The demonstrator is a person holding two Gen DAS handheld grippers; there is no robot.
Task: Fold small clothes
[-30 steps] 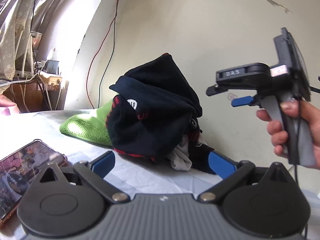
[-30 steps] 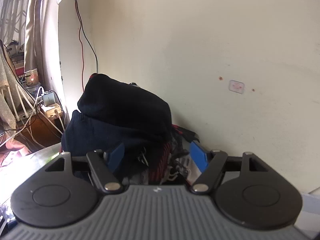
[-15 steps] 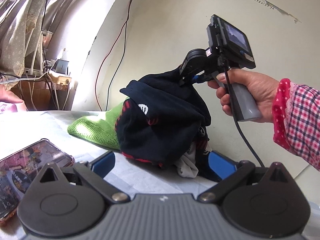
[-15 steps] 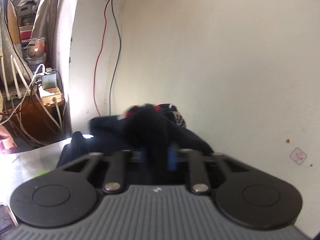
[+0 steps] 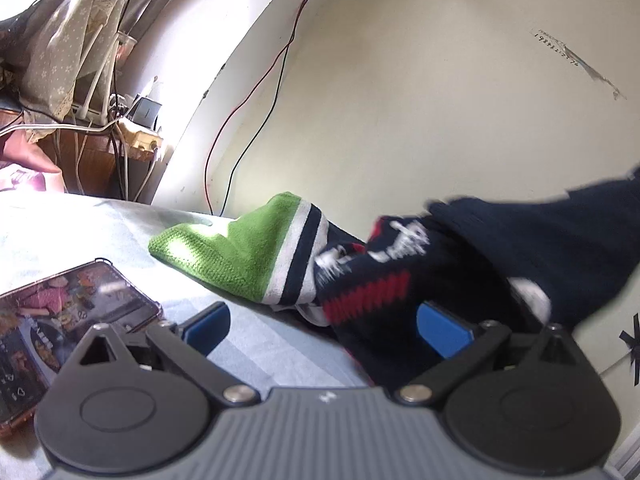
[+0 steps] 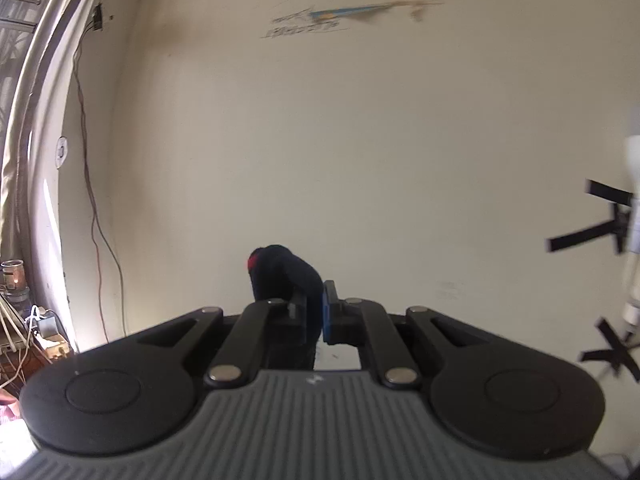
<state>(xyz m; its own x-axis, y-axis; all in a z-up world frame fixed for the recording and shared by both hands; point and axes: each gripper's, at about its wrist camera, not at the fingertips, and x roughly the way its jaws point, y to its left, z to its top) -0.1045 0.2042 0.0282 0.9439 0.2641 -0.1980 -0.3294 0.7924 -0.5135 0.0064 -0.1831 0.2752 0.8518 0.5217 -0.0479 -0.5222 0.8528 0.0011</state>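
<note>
Risk, judged: the dark navy garment (image 5: 532, 248) is strung from the clothes pile (image 5: 360, 280) at the bed's far edge, by the wall, up and out past the right of the left wrist view; it may drag the green knit piece (image 5: 228, 248) or other items with it, since they lie tangled together. A second risk: the pinch looks to be on only a small bunch of fabric, so the weight of the hanging garment could pull it free. Right gripper (image 6: 315, 312): fingers pressed together, pinching a fold of the navy garment, a bulge of it showing above the pads, wall behind. Left gripper (image 5: 320, 322): fingers spread wide, holding nothing, low over the bed sheet (image 5: 100, 224); the right pad (image 5: 444, 334) sits just beside or against dark cloth, contact unclear. A phone (image 5: 60, 320) lies near the left finger.
</note>
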